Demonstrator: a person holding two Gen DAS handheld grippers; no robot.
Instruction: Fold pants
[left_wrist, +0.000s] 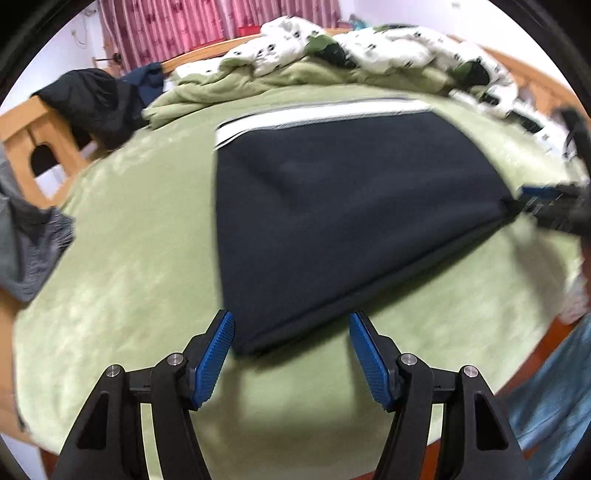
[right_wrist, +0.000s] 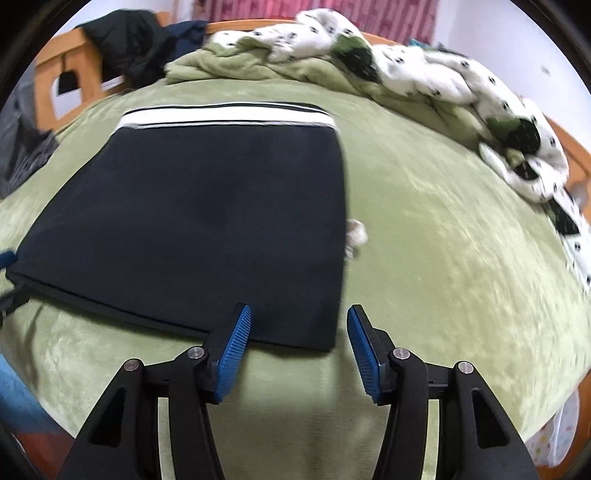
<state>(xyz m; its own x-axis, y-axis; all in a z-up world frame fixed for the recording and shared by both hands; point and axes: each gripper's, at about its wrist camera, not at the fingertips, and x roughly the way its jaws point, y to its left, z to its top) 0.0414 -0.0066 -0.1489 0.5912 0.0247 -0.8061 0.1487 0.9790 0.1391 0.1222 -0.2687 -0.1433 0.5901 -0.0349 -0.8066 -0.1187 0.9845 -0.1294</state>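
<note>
One pair of dark pants (right_wrist: 207, 221) lies folded on one green blanket (right_wrist: 443, 258), and two grippers, the left gripper (left_wrist: 291, 332) and the right gripper (right_wrist: 299, 328), show two blue pads each. Far off lie one white spotted quilt (right_wrist: 424, 74) and one heap of dark clothes (left_wrist: 92, 103). One grey garment (left_wrist: 26, 240) sits at the left edge.

The pants (right_wrist: 207, 221) are dark navy, nearly black, with a white band edged in thin dark stripes along the far side. They lie on a pale green fuzzy blanket (right_wrist: 443, 258). The quilt (right_wrist: 424, 70) heaped behind is white with small black prints and dark green patches. Both tongs (left_wrist: 291, 332) (right_wrist: 299, 325) are black with ribbed blue pads. The curtain (left_wrist: 192, 26) is pink, striped.
</note>
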